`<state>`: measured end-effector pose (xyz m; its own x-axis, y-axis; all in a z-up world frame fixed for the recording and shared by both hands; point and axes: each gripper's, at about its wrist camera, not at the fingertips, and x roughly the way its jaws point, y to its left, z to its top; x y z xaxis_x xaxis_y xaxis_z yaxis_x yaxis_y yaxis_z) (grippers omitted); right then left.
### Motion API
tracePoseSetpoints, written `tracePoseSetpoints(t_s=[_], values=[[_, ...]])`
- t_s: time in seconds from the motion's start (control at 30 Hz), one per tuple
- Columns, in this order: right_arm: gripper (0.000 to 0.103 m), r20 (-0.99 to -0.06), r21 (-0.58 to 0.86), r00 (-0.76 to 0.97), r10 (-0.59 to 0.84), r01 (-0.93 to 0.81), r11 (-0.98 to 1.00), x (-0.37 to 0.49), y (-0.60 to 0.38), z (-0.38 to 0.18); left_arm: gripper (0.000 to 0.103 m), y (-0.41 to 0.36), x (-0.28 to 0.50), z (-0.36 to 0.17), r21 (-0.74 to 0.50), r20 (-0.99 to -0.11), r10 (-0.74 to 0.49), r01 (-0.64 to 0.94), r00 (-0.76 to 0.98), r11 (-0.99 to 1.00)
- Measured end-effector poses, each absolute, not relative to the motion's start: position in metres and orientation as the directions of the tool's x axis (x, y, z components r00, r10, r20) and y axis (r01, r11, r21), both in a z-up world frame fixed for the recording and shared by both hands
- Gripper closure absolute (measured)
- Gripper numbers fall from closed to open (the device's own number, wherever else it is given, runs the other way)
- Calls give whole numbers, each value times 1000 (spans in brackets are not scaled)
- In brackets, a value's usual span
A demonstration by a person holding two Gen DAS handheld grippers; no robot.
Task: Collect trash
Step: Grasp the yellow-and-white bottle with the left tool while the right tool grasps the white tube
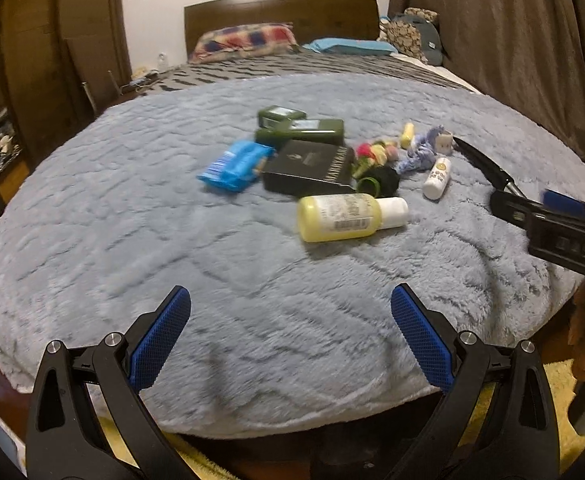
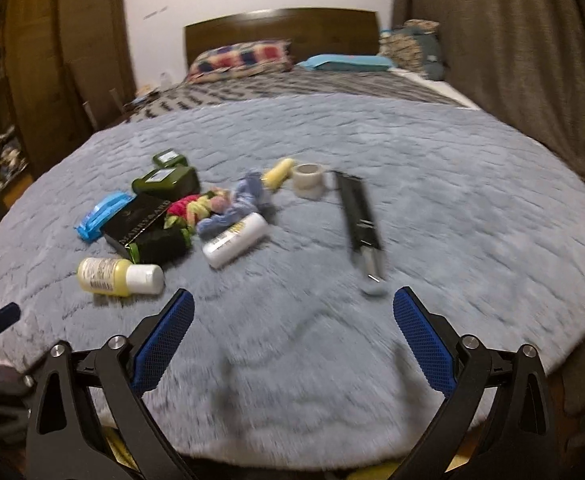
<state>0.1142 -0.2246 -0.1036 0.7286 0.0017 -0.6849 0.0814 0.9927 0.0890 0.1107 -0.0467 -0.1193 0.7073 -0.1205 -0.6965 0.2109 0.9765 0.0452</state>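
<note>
- Two grippers hang over the near edge of a bed covered by a fluffy grey-blue blanket (image 1: pixel 132 208); the left gripper (image 1: pixel 290 300) and the right gripper (image 2: pixel 293 304) both have their blue-padded jaws spread wide with nothing between them.
- The trash lies in a loose cluster mid-blanket, well ahead of both grippers and untouched.
- Nearest the left gripper is a yellow bottle with a white cap (image 1: pixel 348 216), lying on its side.
- Just behind it sits a flat black box (image 1: pixel 312 168), with a blue wrapper pack (image 1: pixel 236 164) touching its left edge.
- Two dark green containers (image 1: pixel 300 126) lie one against the other beyond the box.
- To the right of the box is a bundle of red, yellow and pink fabric bits (image 1: pixel 372 152), a black pouch with green trim (image 1: pixel 380 182), and a tangle of pale purple yarn (image 1: pixel 416 156).
- A small white bottle (image 1: pixel 436 178) lies beside the yarn; a small yellow tube (image 1: pixel 407 134) lies farther back.
- In the right wrist view, a roll of clear tape (image 2: pixel 309 179) stands near the tube, and a long black tool (image 2: pixel 360 220) lies apart to the right, blurred, closest to the right gripper.
- Pillows and a wooden headboard (image 1: pixel 280 12) are at the far end.
</note>
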Motion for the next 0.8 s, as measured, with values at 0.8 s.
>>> tracePoseSetpoints(t_s=[0.8], values=[[47,-734,61,677,60,-22,998,202,-220,-126,8,-96,174,-141,6,-729,-173,260,662,966]])
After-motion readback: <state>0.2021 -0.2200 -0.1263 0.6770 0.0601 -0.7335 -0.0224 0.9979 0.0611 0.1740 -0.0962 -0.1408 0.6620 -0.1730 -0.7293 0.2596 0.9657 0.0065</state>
